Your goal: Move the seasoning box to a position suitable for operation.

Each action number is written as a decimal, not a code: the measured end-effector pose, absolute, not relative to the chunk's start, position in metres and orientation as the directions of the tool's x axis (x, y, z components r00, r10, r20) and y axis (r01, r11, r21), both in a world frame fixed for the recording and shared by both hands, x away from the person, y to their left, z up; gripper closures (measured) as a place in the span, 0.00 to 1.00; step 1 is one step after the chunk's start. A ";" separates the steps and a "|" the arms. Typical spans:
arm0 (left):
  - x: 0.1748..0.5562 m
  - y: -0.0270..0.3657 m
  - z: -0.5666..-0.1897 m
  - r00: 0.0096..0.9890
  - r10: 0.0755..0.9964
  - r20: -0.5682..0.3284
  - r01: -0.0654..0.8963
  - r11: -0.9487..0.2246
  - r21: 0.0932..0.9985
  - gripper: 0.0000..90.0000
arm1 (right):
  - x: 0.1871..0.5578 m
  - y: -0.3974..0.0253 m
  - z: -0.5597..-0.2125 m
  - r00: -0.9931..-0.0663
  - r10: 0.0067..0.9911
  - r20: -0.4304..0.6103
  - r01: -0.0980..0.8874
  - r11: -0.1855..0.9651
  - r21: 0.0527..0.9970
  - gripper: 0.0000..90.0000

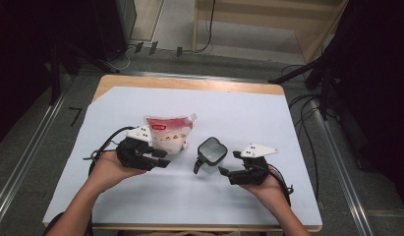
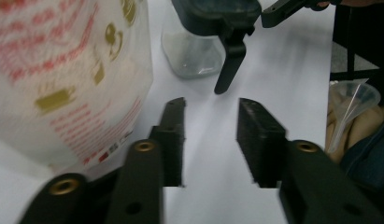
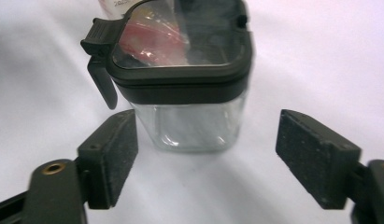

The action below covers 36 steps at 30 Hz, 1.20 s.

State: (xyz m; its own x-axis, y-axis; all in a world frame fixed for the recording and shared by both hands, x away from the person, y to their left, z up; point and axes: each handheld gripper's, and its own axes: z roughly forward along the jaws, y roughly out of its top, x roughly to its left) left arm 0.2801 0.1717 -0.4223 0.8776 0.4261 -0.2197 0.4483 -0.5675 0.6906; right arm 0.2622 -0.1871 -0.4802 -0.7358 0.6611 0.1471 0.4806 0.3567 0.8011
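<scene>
With the right gripper (image 3: 206, 158) gaping just short of the jar (image 3: 189, 93) mid-table, ease fwd, square both pads on the glass — below the lid. Left gripper (image 2: 210, 140) open too, beside the pouch (image 1: 169, 133) — prob. empty.

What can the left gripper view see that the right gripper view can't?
Left gripper view alone: the pouch's red and gold print up close, a clear funnel past the table edge, and the left gripper, jaws apart. Right gripper view alone: the right gripper, jaws wide around the jar, and the jar's clear lid. Shared: the clear jar with its black latch, on the white table cover.
</scene>
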 end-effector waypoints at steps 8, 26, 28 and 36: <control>0.283 0.146 -0.422 0.900 0.381 -0.210 0.414 -0.603 0.682 1.00 | 0.259 -0.201 -0.462 -0.708 0.695 0.125 0.462 0.322 0.826 0.76; 0.292 0.101 -0.450 0.885 0.415 -0.211 0.443 -0.608 0.659 1.00 | 0.261 -0.188 -0.464 -0.698 0.688 0.201 0.548 0.331 0.768 1.00; 0.292 0.099 -0.452 0.882 0.423 -0.210 0.448 -0.610 0.653 1.00 | 0.262 -0.187 -0.464 -0.698 0.687 0.203 0.551 0.334 0.765 1.00; 0.290 0.096 -0.453 0.878 0.435 -0.201 0.446 -0.590 0.673 1.00 | 0.263 -0.180 -0.467 -0.712 0.682 0.166 0.531 0.369 0.763 1.00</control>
